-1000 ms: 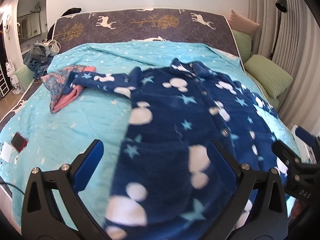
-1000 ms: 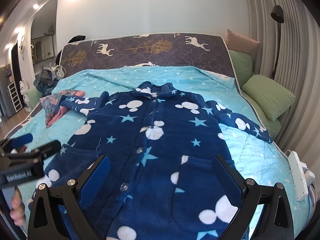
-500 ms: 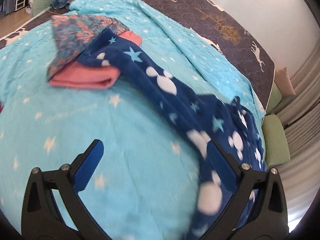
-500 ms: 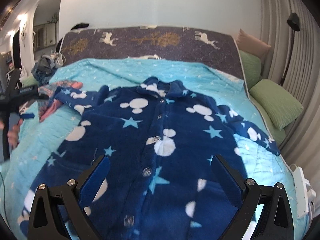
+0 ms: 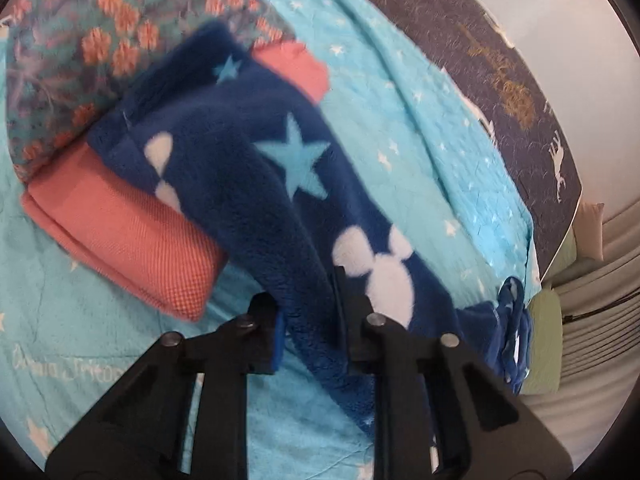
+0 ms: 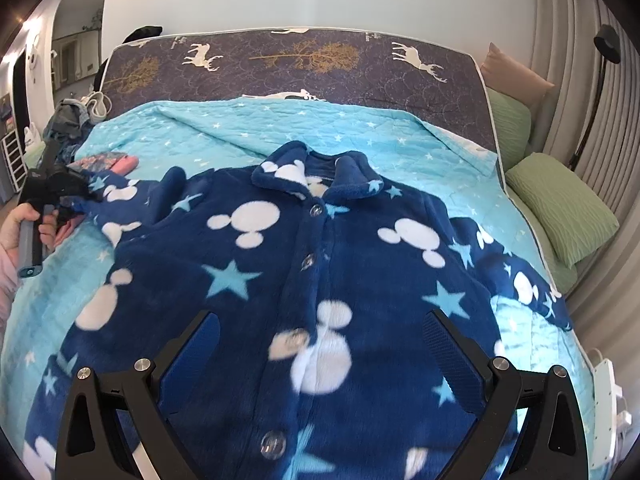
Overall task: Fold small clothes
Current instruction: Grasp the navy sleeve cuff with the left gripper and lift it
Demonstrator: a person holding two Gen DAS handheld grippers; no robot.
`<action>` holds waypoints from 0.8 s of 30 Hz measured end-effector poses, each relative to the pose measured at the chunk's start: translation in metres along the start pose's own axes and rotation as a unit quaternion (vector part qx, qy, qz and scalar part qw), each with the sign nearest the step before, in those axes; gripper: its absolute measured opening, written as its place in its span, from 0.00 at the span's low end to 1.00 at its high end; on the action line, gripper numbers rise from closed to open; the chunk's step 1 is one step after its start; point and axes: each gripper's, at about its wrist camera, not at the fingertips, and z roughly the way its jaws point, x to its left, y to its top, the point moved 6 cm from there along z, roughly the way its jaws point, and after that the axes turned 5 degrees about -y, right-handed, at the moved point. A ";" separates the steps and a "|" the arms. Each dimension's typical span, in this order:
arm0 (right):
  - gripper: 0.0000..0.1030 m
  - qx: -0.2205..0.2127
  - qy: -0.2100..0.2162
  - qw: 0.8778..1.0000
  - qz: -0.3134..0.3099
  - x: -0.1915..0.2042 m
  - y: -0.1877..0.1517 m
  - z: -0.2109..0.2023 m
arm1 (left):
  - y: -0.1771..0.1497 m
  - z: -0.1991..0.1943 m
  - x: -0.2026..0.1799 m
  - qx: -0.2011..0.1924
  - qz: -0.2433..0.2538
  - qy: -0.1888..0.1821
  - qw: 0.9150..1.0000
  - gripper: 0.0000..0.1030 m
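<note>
A navy fleece pyjama top [image 6: 320, 264] with white mouse heads and light blue stars lies spread, buttoned, on a turquoise bed cover [image 6: 240, 128]. Its left sleeve [image 5: 256, 184] stretches over a folded pile. My left gripper [image 5: 308, 312] is shut on this sleeve, pinching the fleece between its fingers; it also shows in the right wrist view [image 6: 60, 188] at the sleeve end. My right gripper [image 6: 320, 348] is open and empty above the top's lower front.
A folded pink garment [image 5: 120, 232] and a floral one [image 5: 60, 72] lie under the sleeve end. Green pillows [image 6: 560, 200] sit at the right bed edge. A dark deer-print mattress [image 6: 300, 60] stands at the head. A white power strip [image 6: 604, 392] lies at the right.
My left gripper moved left to the sleeve and closed on it. My right gripper moved forward over the top and stayed open.
</note>
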 end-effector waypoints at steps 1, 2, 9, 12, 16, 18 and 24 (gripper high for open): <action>1.00 -0.003 -0.008 1.000 -0.003 -0.001 0.003 0.001 | 0.001 -0.009 -0.009 -0.019 0.028 0.013 0.999 0.18; 1.00 -0.005 -0.015 1.000 -0.005 -0.001 0.005 0.001 | 0.002 -0.016 -0.017 -0.033 0.055 0.026 0.998 0.16; 1.00 -0.016 -0.036 0.999 -0.003 -0.011 0.012 -0.009 | -0.018 -0.072 -0.120 -0.123 0.258 0.058 0.957 0.14; 1.00 -0.022 -0.030 0.999 0.010 -0.019 0.012 -0.016 | -0.041 -0.086 -0.171 -0.153 0.338 0.058 0.927 0.14; 1.00 -0.032 -0.026 0.999 0.029 -0.037 0.011 -0.020 | -0.090 -0.083 -0.249 -0.178 0.455 0.036 0.872 0.14; 1.00 -0.032 -0.027 0.998 0.042 -0.049 0.007 -0.017 | -0.126 -0.070 -0.282 -0.183 0.516 0.028 0.837 0.14; 1.00 0.005 0.016 0.993 0.117 -0.115 -0.010 0.022 | -0.278 -0.006 -0.321 -0.153 0.715 0.024 0.682 0.17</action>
